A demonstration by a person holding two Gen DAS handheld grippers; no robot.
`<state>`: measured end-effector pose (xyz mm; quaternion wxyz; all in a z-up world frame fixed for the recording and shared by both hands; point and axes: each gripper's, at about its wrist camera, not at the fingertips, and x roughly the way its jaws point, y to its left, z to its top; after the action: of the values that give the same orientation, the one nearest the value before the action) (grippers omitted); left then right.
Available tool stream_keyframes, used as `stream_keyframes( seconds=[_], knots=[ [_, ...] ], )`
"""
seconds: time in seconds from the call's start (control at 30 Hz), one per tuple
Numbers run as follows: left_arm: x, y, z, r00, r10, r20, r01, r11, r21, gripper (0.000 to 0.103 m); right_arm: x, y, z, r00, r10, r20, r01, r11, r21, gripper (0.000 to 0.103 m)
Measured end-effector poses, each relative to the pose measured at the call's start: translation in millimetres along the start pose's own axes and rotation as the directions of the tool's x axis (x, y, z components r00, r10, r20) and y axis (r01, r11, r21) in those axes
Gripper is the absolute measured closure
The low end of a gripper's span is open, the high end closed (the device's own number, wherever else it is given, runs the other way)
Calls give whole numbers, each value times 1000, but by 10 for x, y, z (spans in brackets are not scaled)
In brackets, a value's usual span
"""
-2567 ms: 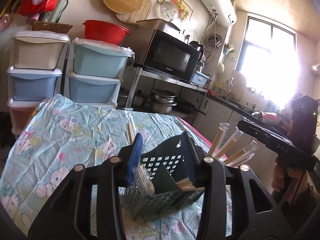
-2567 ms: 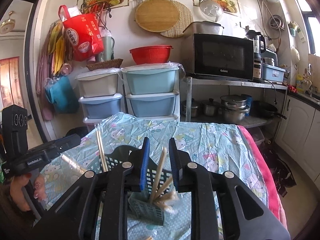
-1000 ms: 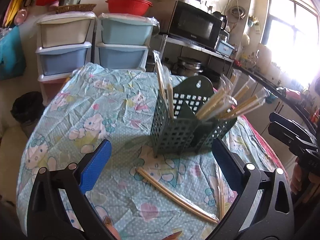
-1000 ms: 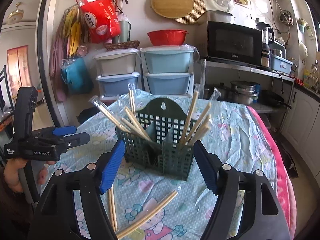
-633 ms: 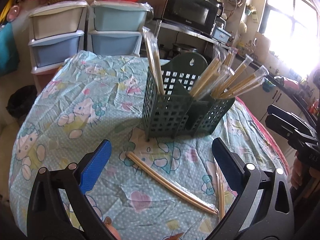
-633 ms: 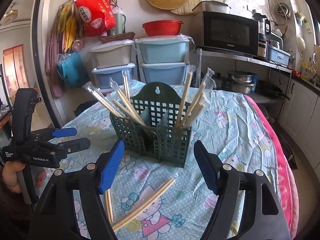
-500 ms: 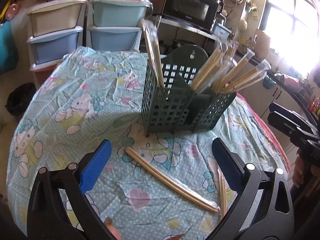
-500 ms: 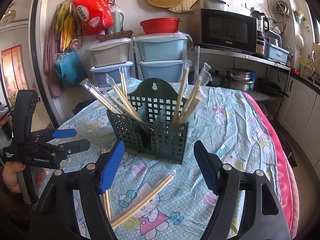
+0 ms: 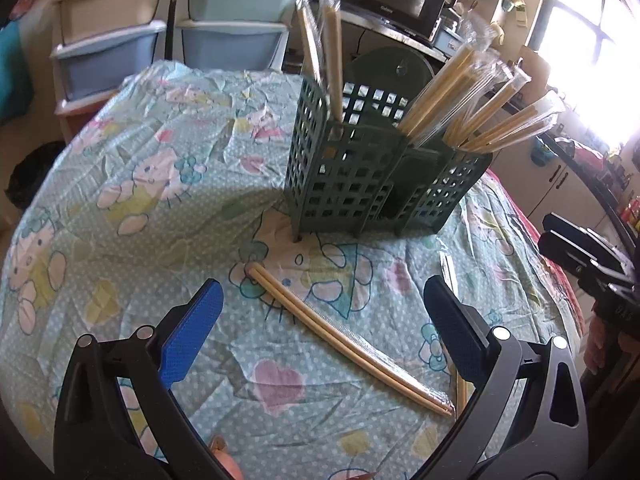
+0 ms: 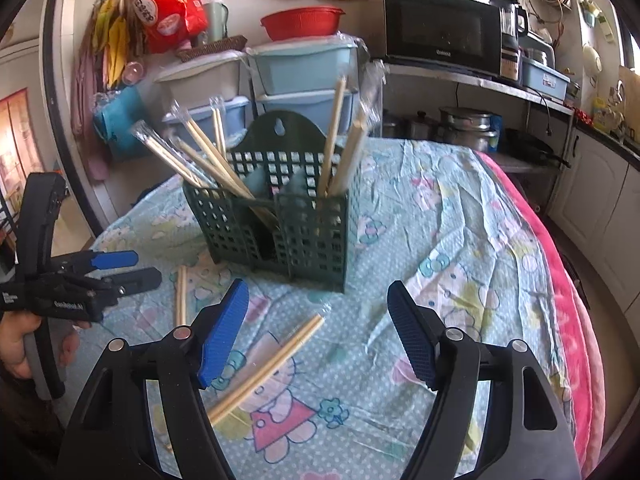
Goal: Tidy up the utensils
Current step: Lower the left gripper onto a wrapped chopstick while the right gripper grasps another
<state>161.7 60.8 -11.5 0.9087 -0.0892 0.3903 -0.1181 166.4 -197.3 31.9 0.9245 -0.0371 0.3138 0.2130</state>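
Both grippers, left (image 9: 322, 320) and right (image 10: 316, 332), gape empty; I risk pinching tablecloth (image 9: 120, 160) under flat wrapped chopsticks (image 9: 344, 336).

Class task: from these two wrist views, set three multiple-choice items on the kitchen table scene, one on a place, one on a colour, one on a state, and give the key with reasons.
1. Where do the two loose wrapped chopstick pairs lie?
A. on the cloth in front of the holder
B. on the microwave
C. in a drawer

2. What colour is the perforated plastic utensil holder?
A. red
B. dark green
C. white

3. How does the right gripper stand?
A. shut on chopsticks
B. shut, empty
C. open, empty

Key: A, one pair and the other rest on the patterned tablecloth; B, the holder is dark green; C, the right gripper has its fingers apart, holding nothing.
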Motion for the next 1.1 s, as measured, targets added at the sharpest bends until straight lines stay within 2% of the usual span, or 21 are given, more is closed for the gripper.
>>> stream_keyframes(
  seconds=[0.3,0.53,0.6,0.87,1.1],
  knots=[
    [258,80,-73,994,-46,-100,41,998,-47,10,207,-81,-172,996,20,-81,-18,1000,21,34],
    [436,107,-45,988,-77,-135,67,995,-75,11,428,-74,-251,988,60,-145,-53,997,53,34],
    [475,135,-23,987,-80,-137,69,994,-86,14,481,-60,-241,985,68,-157,-61,997,54,37],
    [577,266,74,988,-54,-142,37,992,-118,40,682,34,-180,977,95,-193,-87,995,49,40],
    [655,338,142,990,-27,-140,10,993,-120,51,924,0,-146,959,113,-259,-91,991,95,52]
  ],
)
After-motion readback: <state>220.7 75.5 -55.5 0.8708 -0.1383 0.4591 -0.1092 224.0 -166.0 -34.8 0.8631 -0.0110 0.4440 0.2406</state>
